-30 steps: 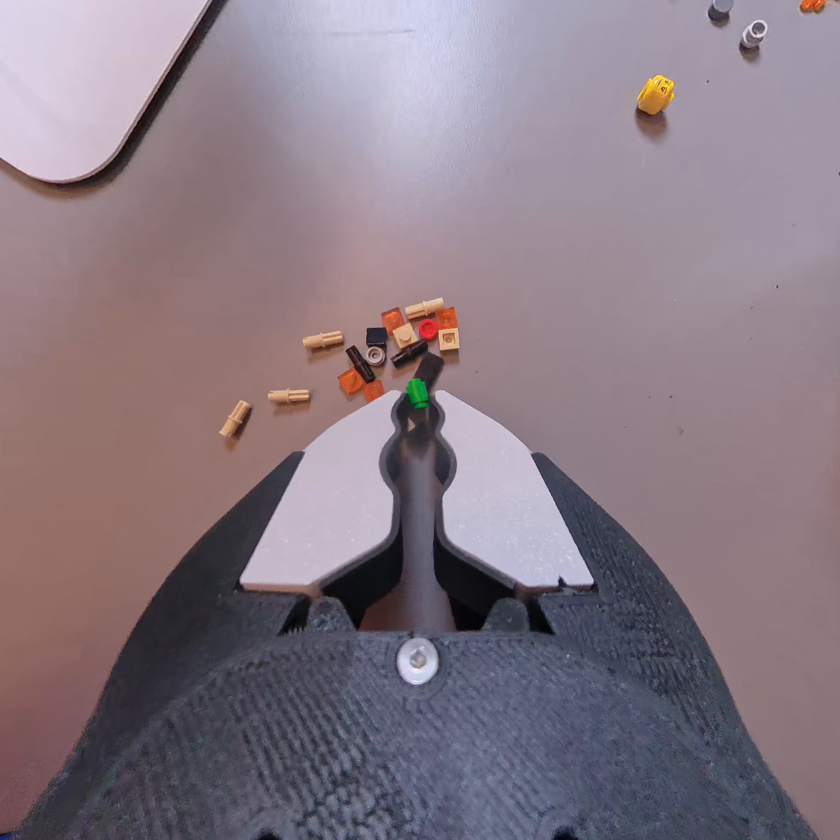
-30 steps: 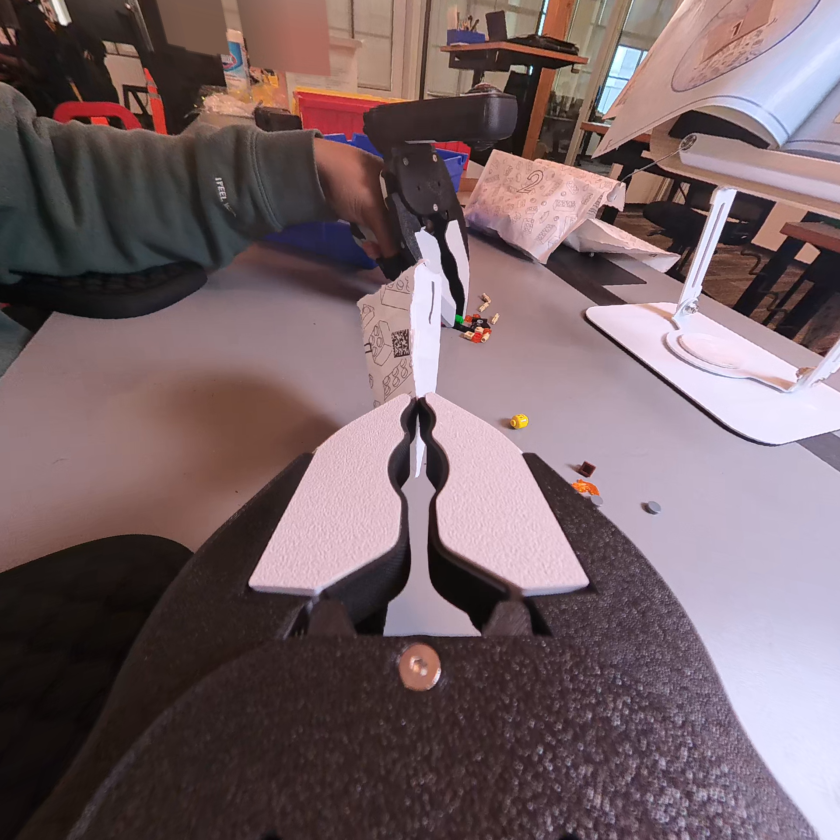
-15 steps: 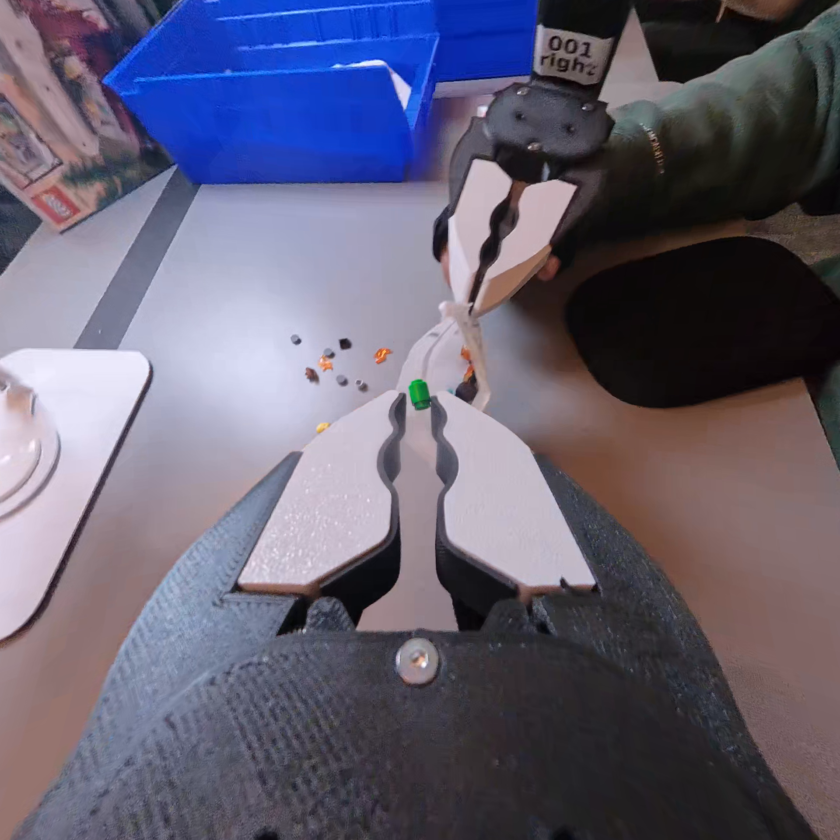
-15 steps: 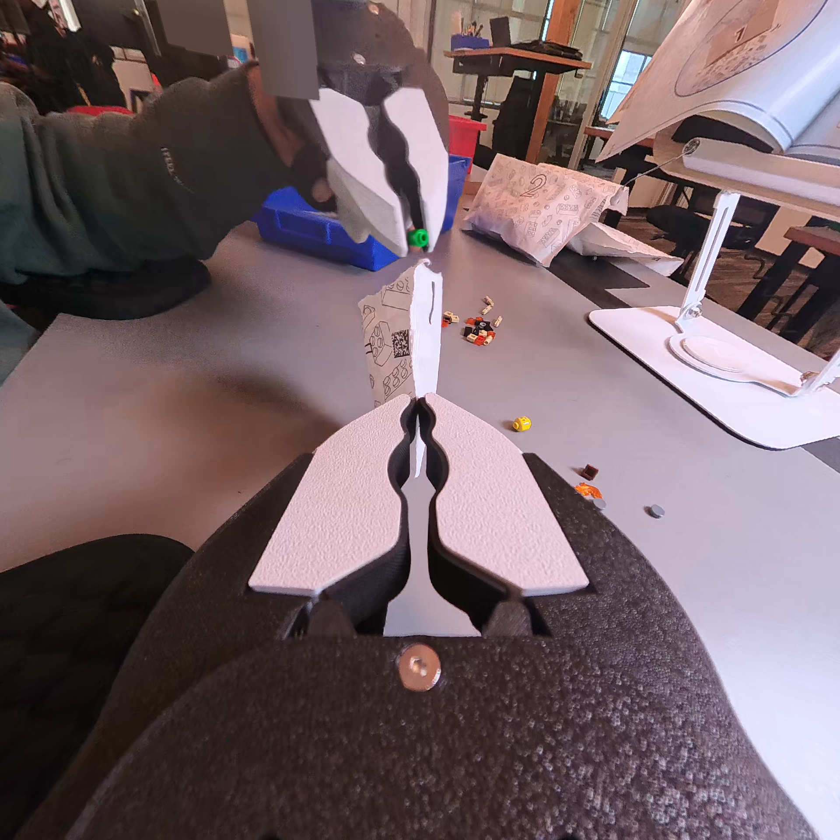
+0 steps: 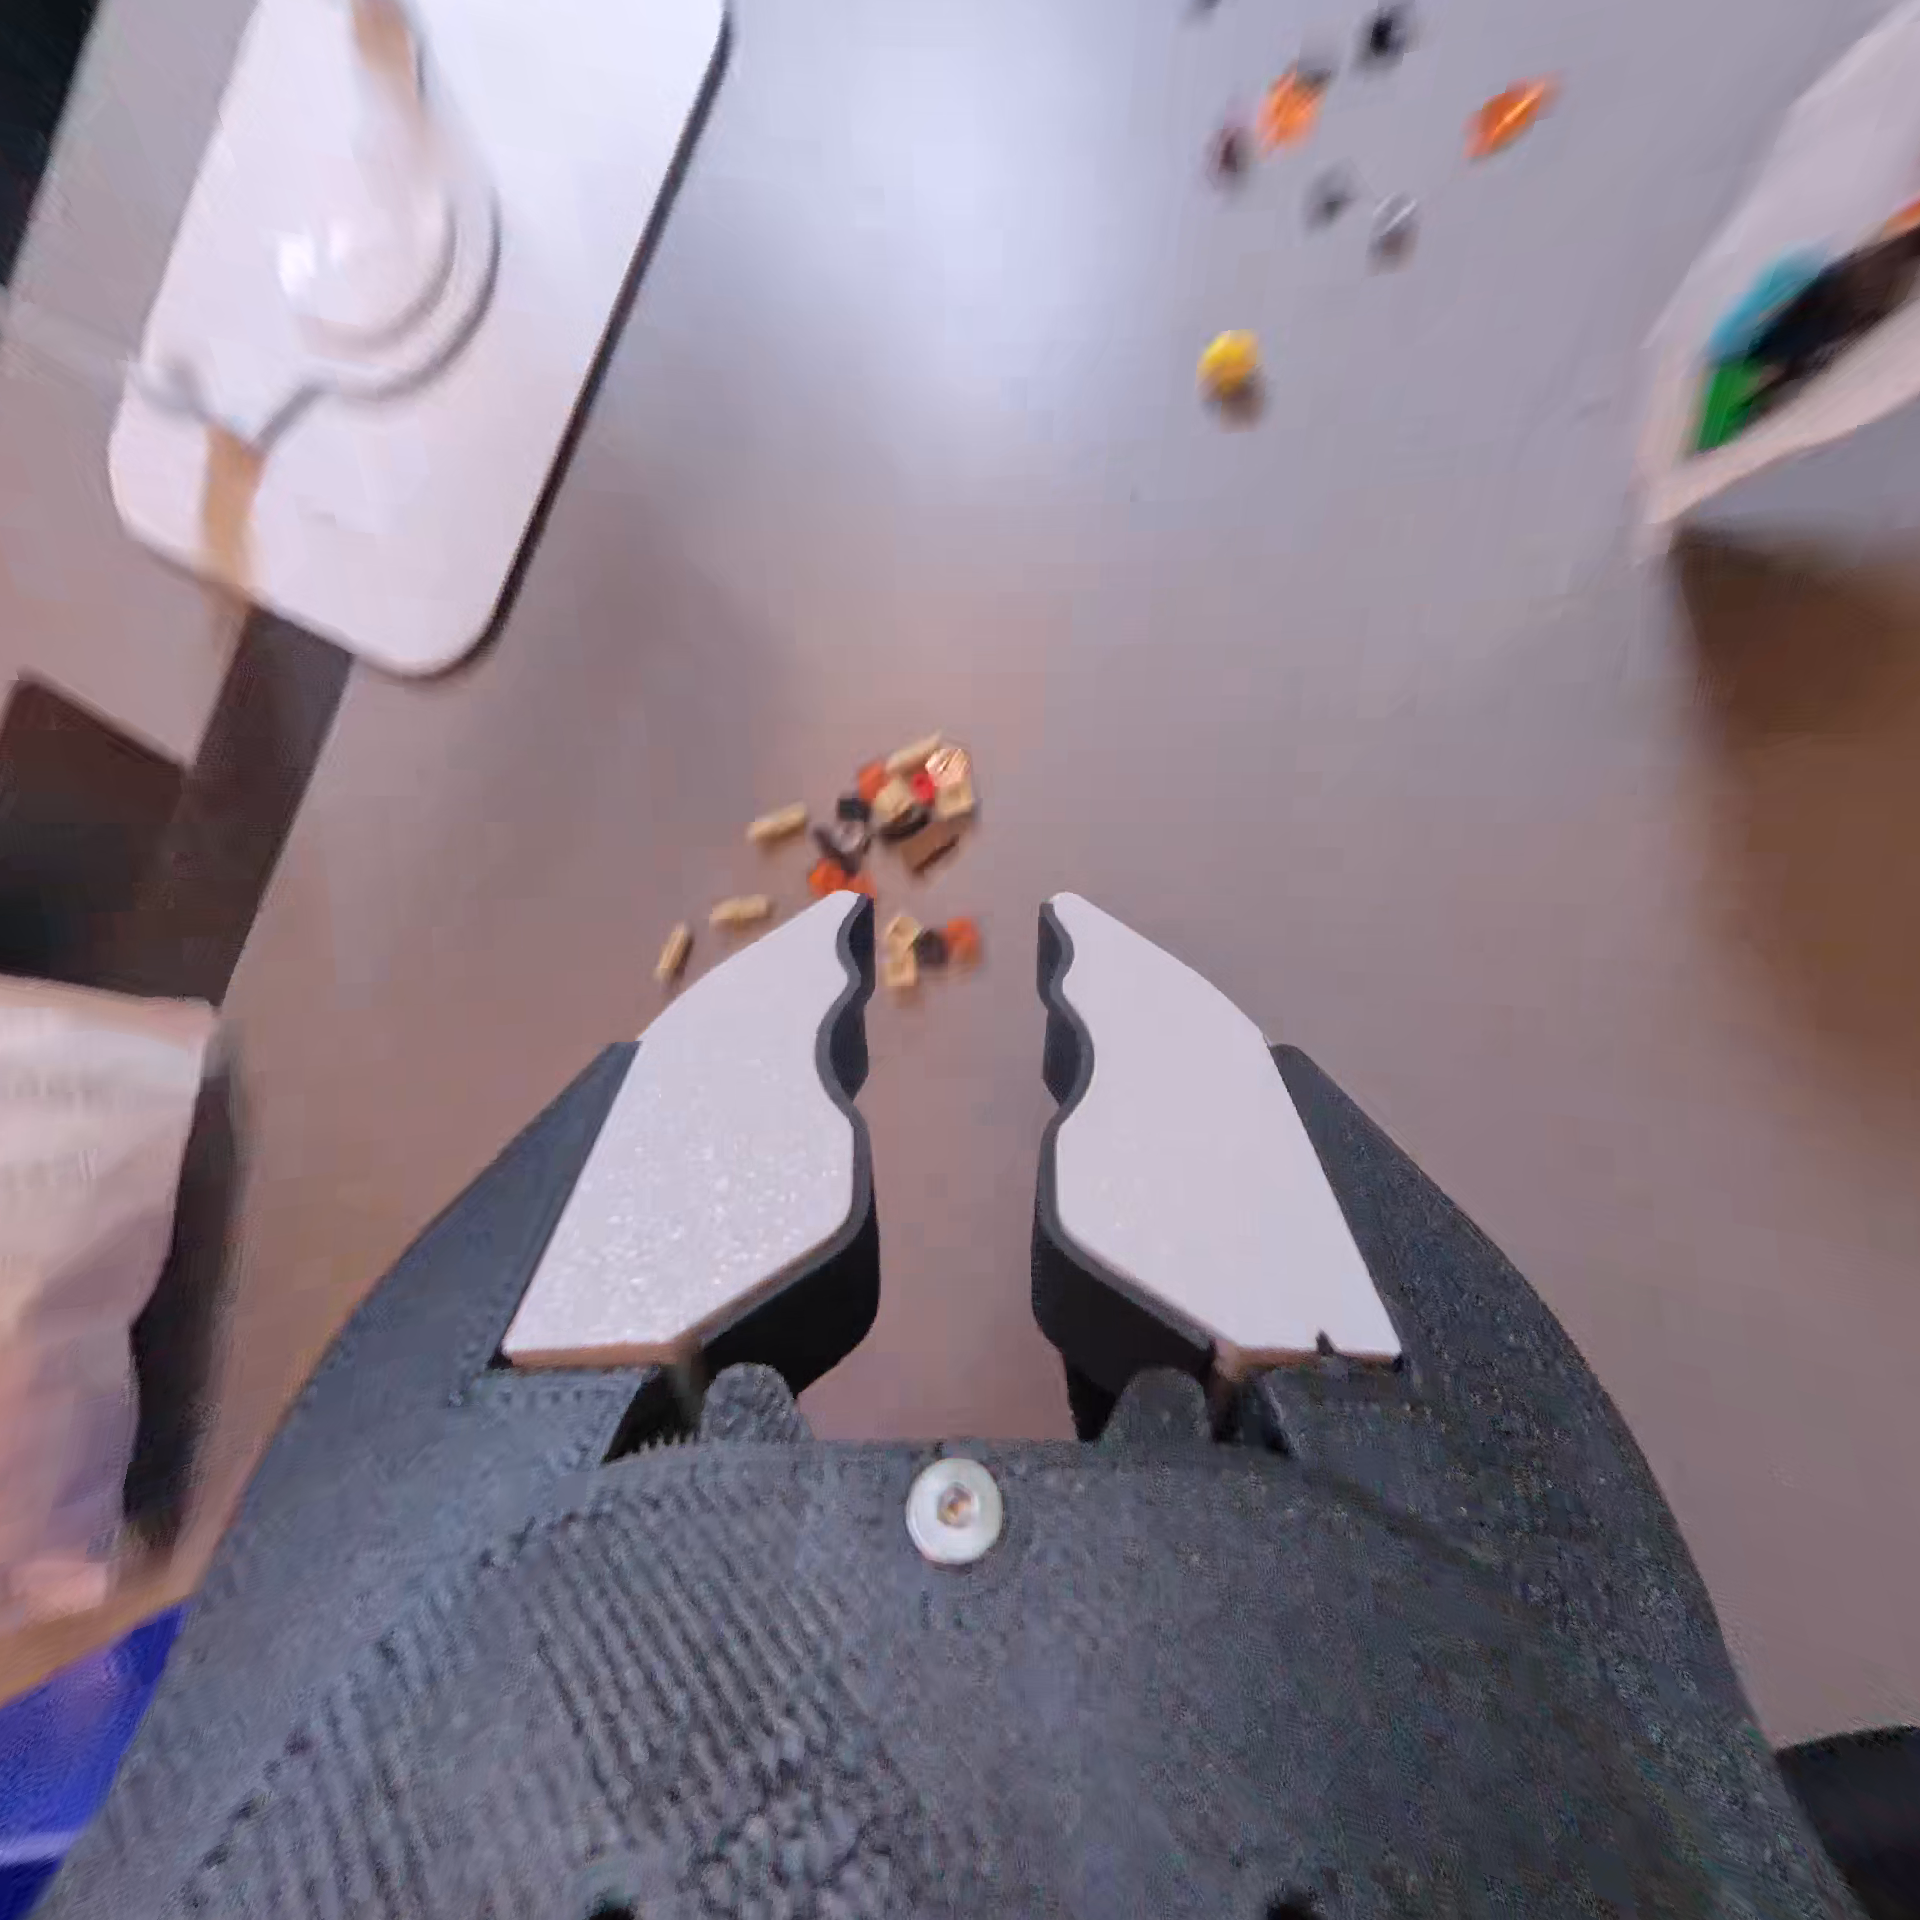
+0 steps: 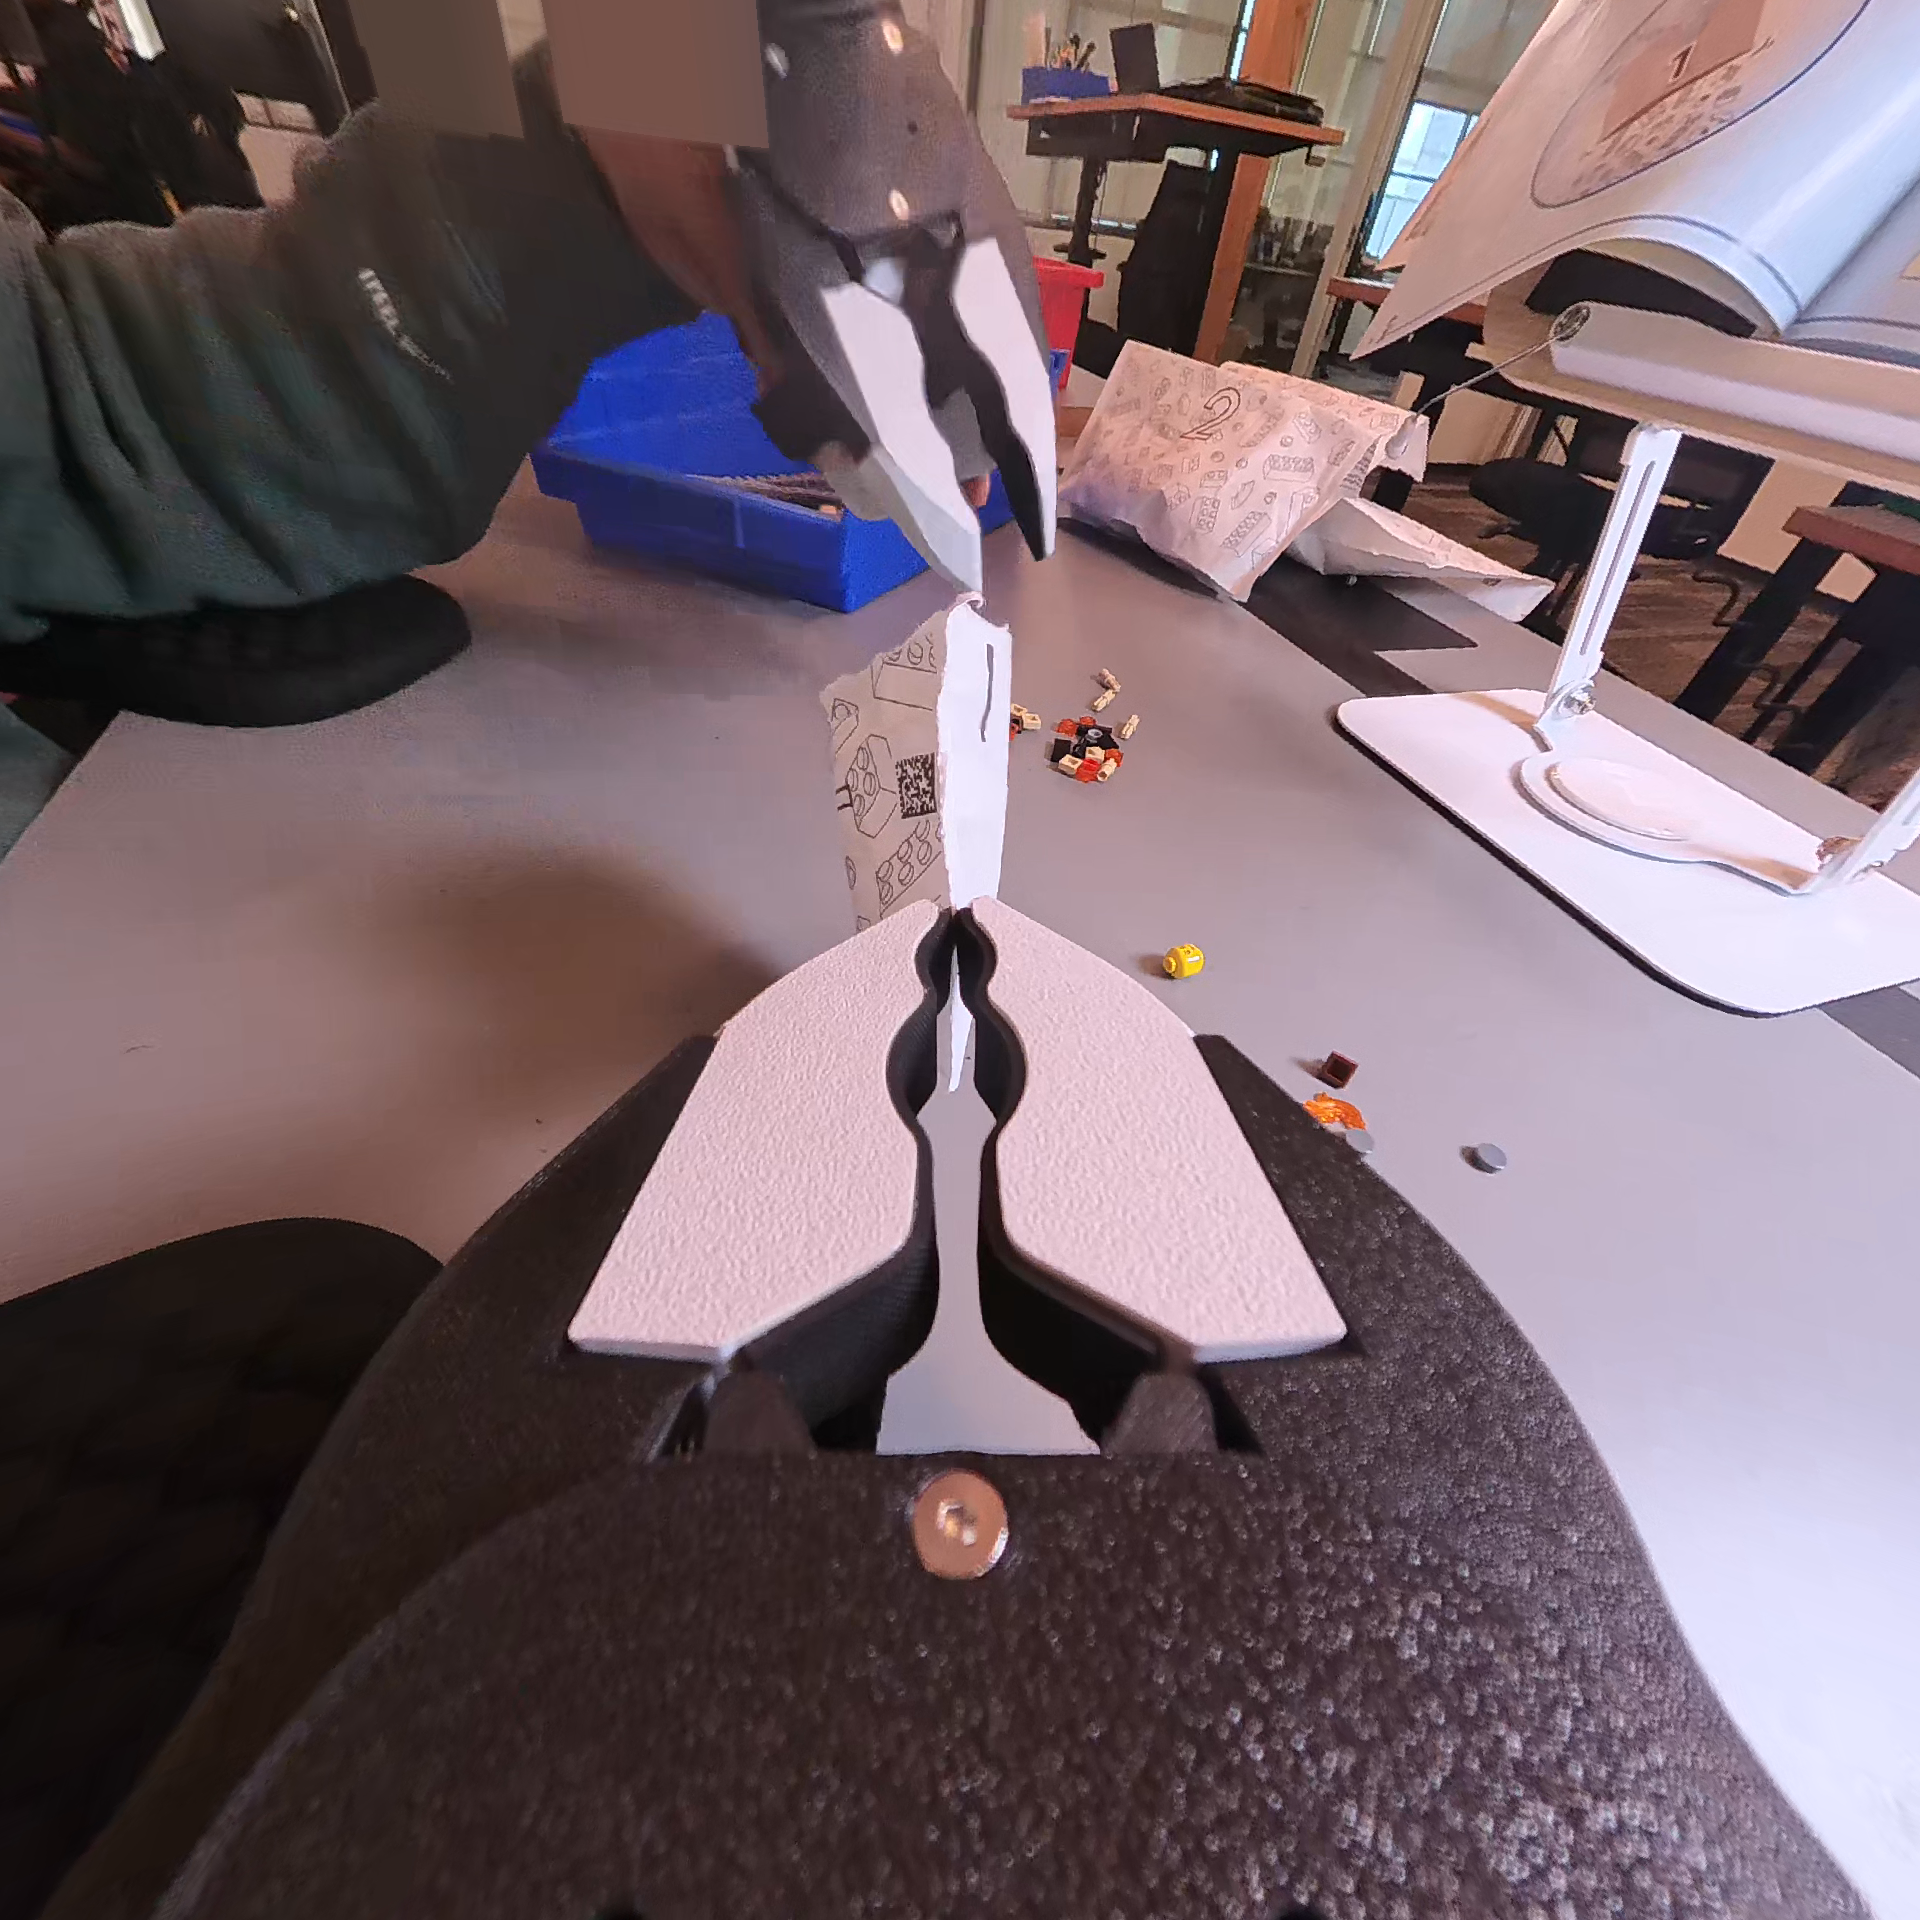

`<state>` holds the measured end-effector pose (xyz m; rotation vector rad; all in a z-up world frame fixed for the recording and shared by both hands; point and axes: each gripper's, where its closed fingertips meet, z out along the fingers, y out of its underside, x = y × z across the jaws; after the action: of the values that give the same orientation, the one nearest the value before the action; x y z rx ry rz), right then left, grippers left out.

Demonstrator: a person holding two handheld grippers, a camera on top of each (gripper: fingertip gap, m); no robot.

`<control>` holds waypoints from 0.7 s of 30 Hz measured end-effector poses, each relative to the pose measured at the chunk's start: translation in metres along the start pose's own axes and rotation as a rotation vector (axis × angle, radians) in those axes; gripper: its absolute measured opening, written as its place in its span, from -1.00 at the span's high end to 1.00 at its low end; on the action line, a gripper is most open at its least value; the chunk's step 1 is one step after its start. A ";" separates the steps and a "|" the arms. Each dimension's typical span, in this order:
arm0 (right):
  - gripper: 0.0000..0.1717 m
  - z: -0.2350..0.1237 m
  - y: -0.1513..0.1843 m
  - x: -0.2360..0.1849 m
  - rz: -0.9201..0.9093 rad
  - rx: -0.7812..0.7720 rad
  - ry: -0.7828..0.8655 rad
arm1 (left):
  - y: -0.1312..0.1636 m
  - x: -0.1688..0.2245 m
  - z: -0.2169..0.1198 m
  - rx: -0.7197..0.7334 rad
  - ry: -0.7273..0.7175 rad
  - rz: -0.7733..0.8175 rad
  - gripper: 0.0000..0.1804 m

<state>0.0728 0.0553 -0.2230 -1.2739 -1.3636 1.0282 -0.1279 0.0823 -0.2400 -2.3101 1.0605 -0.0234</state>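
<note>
Blur smears bricks [image 5: 906, 821] under left gripper [image 5: 954, 914].

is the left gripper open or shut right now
Open. The left gripper shows a clear gap between its two white fingers, with nothing between them; only grey table and small loose bricks show through.

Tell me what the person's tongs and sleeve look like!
Each tongs has two pale grey, wavy-edged fingers on a rough black body with one silver screw. The other tongs look the same. The sleeve is dark green and fuzzy.
</note>
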 end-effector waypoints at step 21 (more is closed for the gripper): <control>0.99 0.000 0.000 -0.001 -0.002 -0.005 -0.002 | 0.022 -0.007 0.041 -0.005 0.111 -0.137 0.91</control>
<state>0.0727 0.0548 -0.2235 -1.2748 -1.3691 1.0257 -0.1371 0.0969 -0.2836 -2.4058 0.9547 -0.2047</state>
